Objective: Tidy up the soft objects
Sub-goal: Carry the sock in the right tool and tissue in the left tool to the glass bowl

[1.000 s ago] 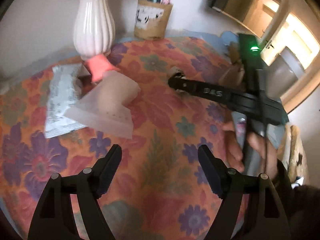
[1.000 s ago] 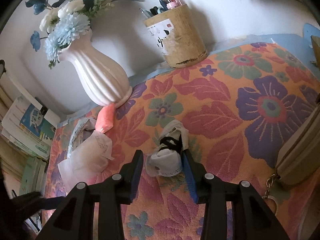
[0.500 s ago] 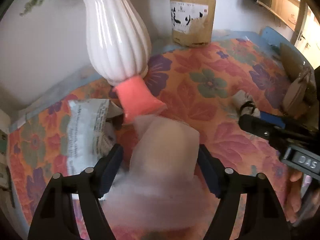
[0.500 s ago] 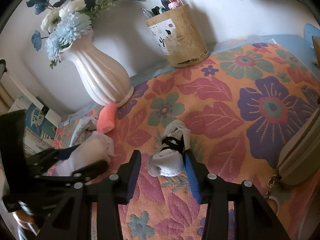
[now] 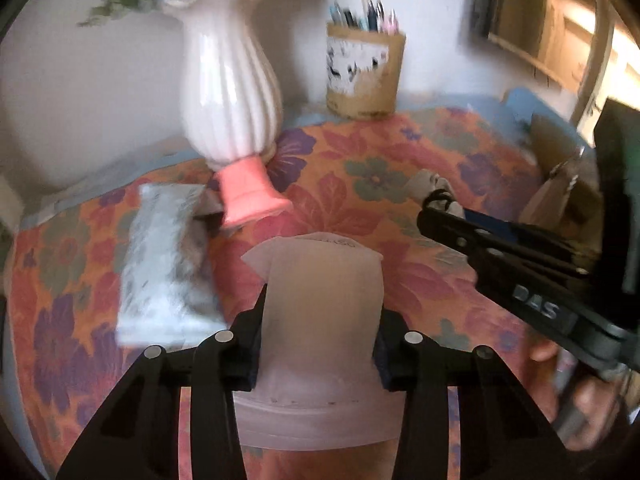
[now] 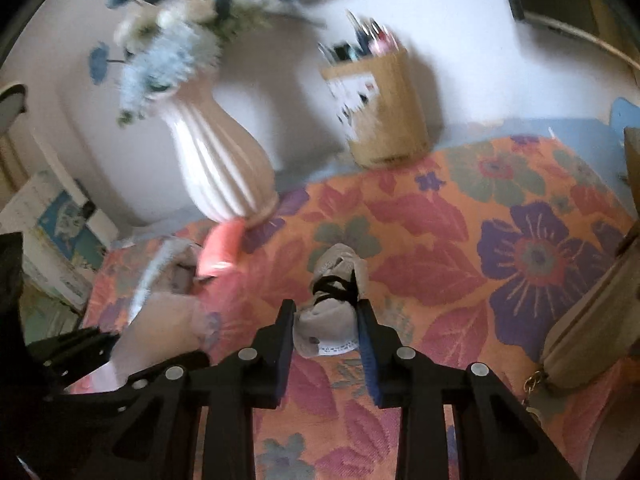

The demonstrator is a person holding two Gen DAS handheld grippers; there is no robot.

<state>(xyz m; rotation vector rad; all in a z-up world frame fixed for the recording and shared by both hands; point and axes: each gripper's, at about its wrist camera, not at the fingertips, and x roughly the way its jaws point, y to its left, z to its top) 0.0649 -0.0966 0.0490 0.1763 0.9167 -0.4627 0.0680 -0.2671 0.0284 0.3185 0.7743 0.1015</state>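
white pouch (image 5: 322, 312) | left claw (image 5: 318, 354) closing, clamps it, base hidden | right claw (image 6: 326, 344) closing, pinches grey bundle (image 6: 332, 308) | blurred

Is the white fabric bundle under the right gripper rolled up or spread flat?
Rolled up. The white fabric bundle is a bunched lump cinched by a black band, sitting between the right gripper fingers.

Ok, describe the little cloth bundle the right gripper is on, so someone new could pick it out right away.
Start at the tall white ribbed vase on the flowered tablecloth. Nearer the camera and to its right, the right gripper, whose jaws have just been closing, pinches a small greyish-white cloth bundle. A black band tied round its middle and a lace edge set it apart.
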